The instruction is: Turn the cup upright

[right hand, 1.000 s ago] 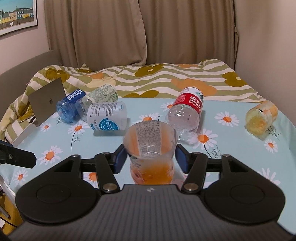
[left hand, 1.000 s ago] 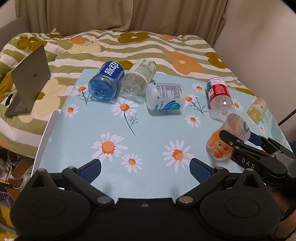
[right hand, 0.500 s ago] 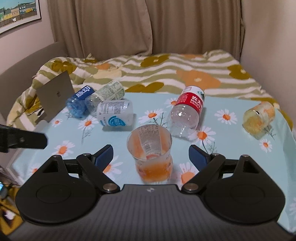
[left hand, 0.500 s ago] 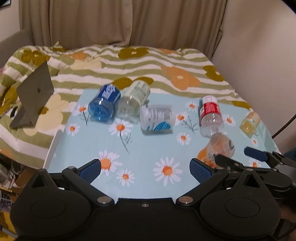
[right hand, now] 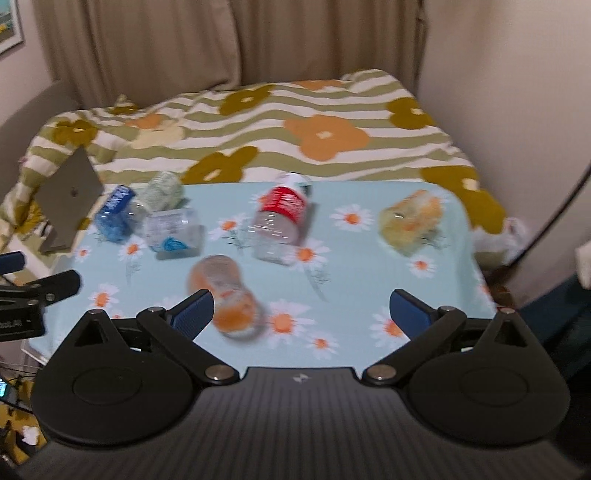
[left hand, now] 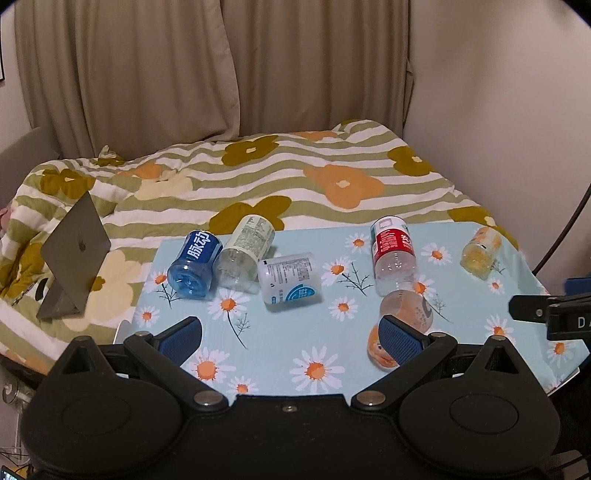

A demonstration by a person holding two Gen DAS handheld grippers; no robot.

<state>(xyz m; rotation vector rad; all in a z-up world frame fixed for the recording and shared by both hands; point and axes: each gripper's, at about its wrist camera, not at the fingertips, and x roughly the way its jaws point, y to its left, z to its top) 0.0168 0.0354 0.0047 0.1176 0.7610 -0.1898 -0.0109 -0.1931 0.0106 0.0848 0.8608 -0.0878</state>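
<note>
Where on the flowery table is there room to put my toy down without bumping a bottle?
The near middle of the table is bare, between the white bottle and the upright orange cup. The right side, between the red bottle and the yellow jar, is free too. The far left is crowded: blue bottle, clear bottle and white bottle bunch together.

I'm looking at a home bedroom: bed [left hand: 295, 177] w/ striped floral quilt, beige curtains [left hand: 184, 74] behind it, framed pic [right hand: 9, 26] on the wall, laptop [left hand: 74, 254] propped on the bedding. Daisy-print worktop [left hand: 277, 332] sits against the bed.
</note>
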